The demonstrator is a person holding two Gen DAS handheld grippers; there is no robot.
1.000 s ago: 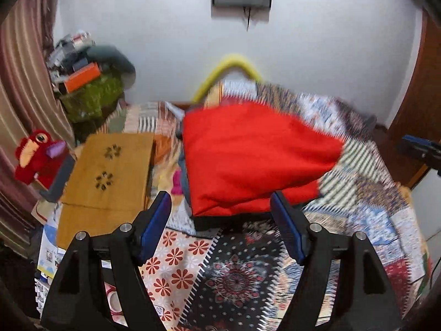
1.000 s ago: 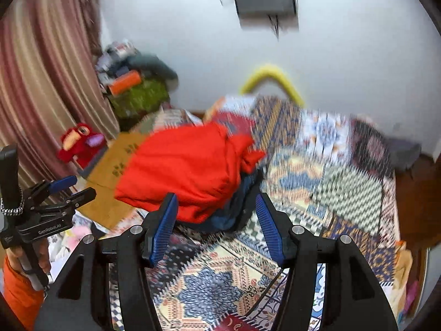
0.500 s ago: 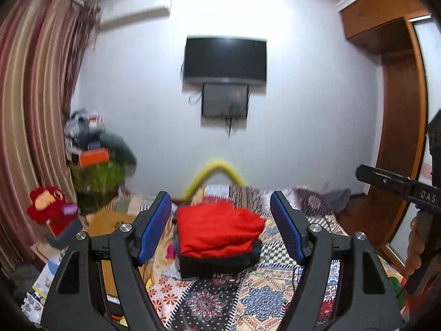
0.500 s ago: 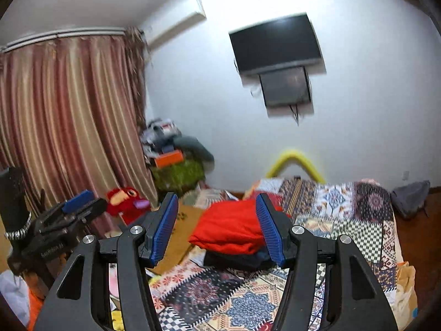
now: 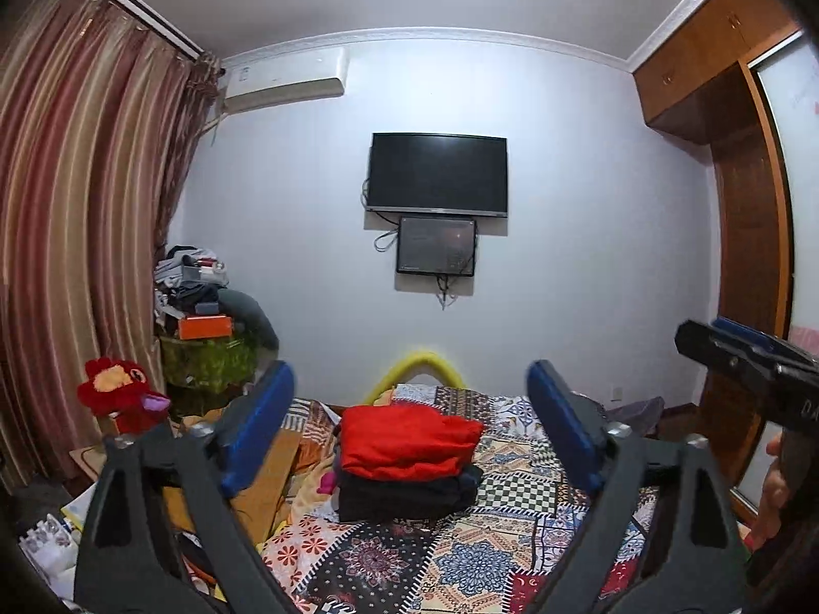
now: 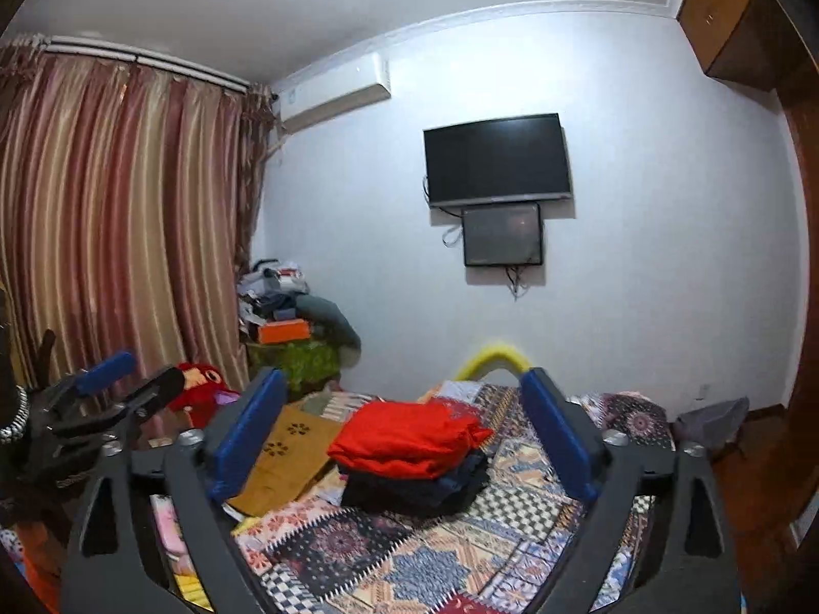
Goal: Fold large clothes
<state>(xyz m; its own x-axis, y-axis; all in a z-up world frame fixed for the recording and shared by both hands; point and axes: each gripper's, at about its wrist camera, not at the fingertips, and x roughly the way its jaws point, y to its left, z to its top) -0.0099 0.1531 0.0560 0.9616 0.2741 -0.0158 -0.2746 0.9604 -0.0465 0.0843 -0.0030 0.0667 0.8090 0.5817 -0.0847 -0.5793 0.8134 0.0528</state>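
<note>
- We hold our left tool (image 5: 409, 430) raised above the bed, its blue-padded jaws spread wide with nothing between them.
- We hold our right tool (image 6: 399, 430) at a similar height, jaws equally wide apart and gripping nothing.
- From the left wrist view, our right tool (image 5: 742, 358) shows at the right edge, with part of the hand that holds it below; from the right wrist view, our left tool (image 6: 107, 399) shows at the left edge.
- Framed between the jaws in both views, the folded red garment (image 5: 407, 440) lies on top of a folded dark garment (image 5: 409, 494), the two forming a neat stack.
- The stack rests on the bed (image 5: 476, 557), which is covered by a patchwork quilt; neither tool touches the stack.
- Just left of the stack, a tan wooden board (image 6: 286, 453) with flower cut-outs lies at the bed's edge.
- Beyond it, a red plush toy (image 5: 120, 391) sits near the striped curtain (image 5: 77, 235), and a pile of clothes and boxes (image 5: 205, 307) stands in the corner.
- A yellow curved tube (image 5: 419, 366) rises behind the far end of the bed.
- On the white wall hangs a dark television (image 5: 437, 174), with a smaller dark screen (image 5: 436, 253) just under it and an air conditioner (image 5: 286, 82) up to the left.
- A wooden wardrobe (image 5: 737, 204) fills the right side.
</note>
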